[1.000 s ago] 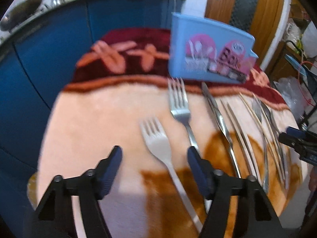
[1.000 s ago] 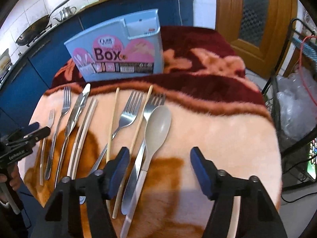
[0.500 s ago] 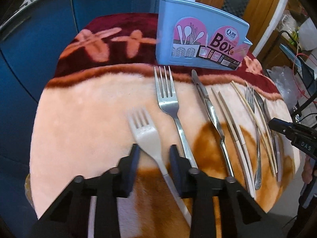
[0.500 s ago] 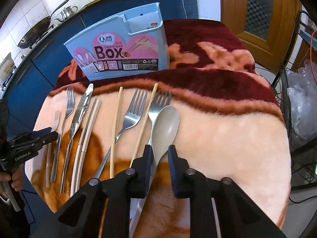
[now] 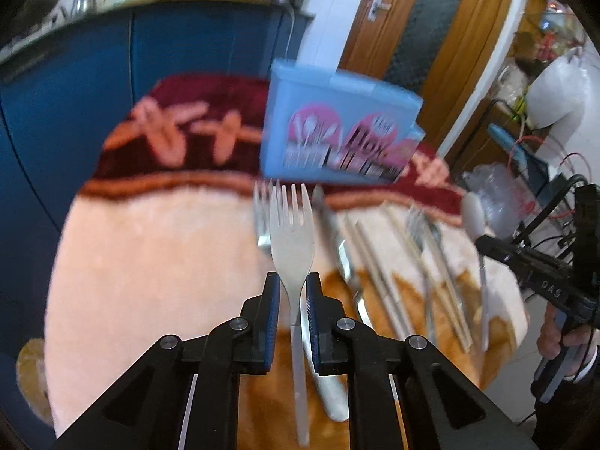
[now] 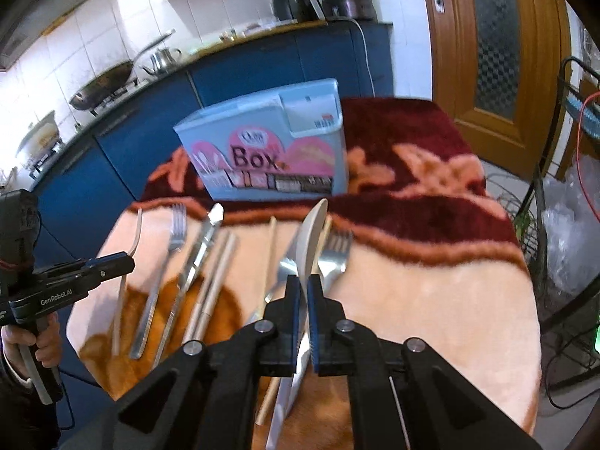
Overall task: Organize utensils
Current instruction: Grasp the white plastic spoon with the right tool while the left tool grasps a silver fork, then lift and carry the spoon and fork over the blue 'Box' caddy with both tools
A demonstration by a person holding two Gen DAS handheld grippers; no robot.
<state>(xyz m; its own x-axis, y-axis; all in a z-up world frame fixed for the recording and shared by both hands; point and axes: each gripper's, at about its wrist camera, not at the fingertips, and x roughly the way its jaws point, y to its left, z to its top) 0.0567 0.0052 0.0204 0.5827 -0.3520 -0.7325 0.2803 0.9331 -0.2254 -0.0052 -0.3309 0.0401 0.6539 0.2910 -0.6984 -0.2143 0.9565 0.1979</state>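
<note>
Left wrist view: left gripper [image 5: 293,292] at lower centre of the frame; its jaws have just been closing and now clamp the neck of a pale fork [image 5: 291,232], tines pointing toward the top of the frame. Fork handle runs down between the fingers toward the bottom edge. Blue utensil box [image 5: 337,127] stands above the fork, upper centre, blurred, on the dark red band of the blanket [image 5: 150,255]. Behind the held fork lie a steel fork [image 5: 261,217], a knife [image 5: 337,240] and chopsticks [image 5: 375,262], in a row toward the right. Right edge: the other gripper, gripped by a hand [image 5: 558,341], carries a pale spoon.

Right wrist view: right gripper [image 6: 303,294] at lower centre; jaws have just been closing and now pinch the pale spoon [image 6: 311,236] at the base of its bowl, bowl turned edge-on, tip toward the box, which sits upper centre. Two steel forks lie just beside the spoon on the blanket. Left part of the frame: left gripper with the pale fork, seen side-on.

Blue cabinets [image 6: 262,71] fill the background.
</note>
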